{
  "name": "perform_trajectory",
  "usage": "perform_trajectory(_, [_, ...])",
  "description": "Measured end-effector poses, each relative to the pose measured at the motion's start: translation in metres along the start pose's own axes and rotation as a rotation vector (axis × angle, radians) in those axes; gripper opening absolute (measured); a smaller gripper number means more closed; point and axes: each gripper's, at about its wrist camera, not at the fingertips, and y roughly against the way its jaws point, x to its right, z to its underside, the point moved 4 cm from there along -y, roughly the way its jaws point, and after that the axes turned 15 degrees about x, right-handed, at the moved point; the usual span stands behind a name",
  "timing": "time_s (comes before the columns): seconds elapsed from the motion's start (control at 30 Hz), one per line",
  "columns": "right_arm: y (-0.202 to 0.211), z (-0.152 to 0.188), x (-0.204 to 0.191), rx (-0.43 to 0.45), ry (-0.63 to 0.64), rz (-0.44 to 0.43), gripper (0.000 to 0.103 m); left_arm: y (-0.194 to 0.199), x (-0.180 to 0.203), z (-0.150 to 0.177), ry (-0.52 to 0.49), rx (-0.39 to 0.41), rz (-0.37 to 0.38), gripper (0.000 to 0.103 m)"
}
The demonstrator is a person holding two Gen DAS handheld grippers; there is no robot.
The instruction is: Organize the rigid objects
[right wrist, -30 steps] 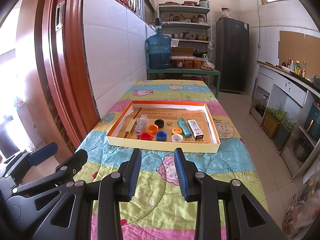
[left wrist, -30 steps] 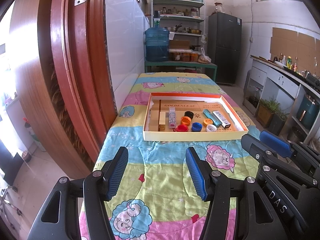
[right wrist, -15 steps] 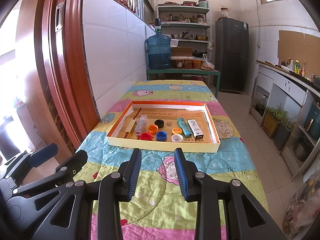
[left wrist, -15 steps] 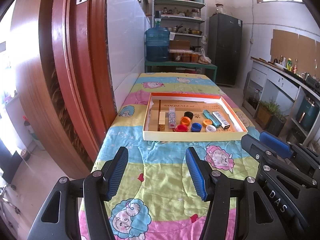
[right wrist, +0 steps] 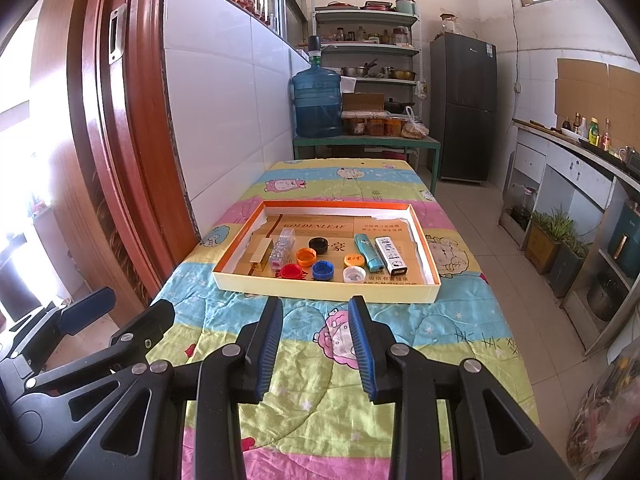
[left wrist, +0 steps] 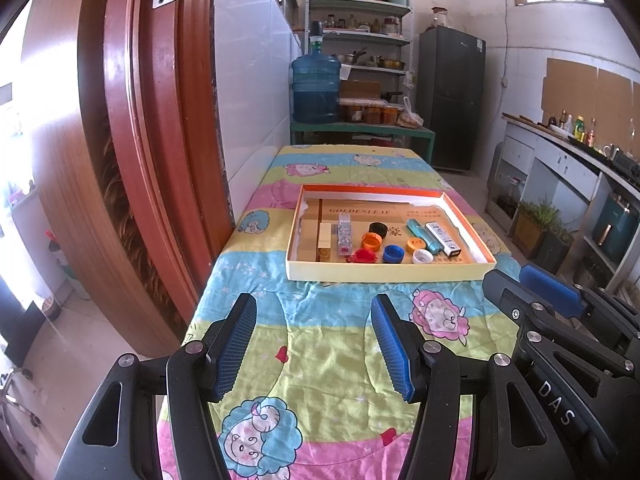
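Left gripper (left wrist: pixel 314 342) and right gripper (right wrist: pixel 316 346) hang over the cartoon-print cloth (left wrist: pixel 332 356), jaws apart, holding nothing.

The shallow box (right wrist: pixel 326 292) sits mid-frame beyond both, well apart from the fingertips. Inside lie a red cap (right wrist: pixel 291 271), blue cap (right wrist: pixel 322 270), white cap (right wrist: pixel 354 274), orange cap (right wrist: pixel 306 256), black cap (right wrist: pixel 318 245) and, toward its right, a teal tube (right wrist: pixel 366 253).

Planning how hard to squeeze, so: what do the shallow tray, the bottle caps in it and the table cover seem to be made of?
Tray: likely cardboard, matte cream walls, torn paper lining showing. Caps, such as the blue cap: probably moulded plastic, smooth and slightly glossy. Table cover: printed fabric, soft and quilted-looking, with wrinkles and stitch lines.
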Motion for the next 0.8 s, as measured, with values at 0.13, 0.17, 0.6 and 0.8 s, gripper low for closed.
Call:
perform_trajectory(0.13, [0.0, 0.003, -0.001, -0.002, -0.002, 0.0, 0.034, 0.0, 0.0, 0.001, 0.0, -0.001, 0.0, 0.062])
perform_trajectory(0.17, [0.0, 0.004, -0.001, -0.002, -0.002, 0.0, 0.034, 0.0, 0.0, 0.001, 0.0, -0.001, 0.001, 0.062])
perform_trajectory(0.6, [-0.001, 0.009, 0.0, -0.007, -0.005, 0.001, 0.034, -0.003, 0.0, 0.004, 0.001, -0.007, 0.008, 0.062])
perform_trajectory(0.8, [-0.001, 0.009, 0.0, -0.008, -0.006, 0.001, 0.034, -0.004, 0.003, 0.01, -0.003, -0.012, 0.017, 0.062])
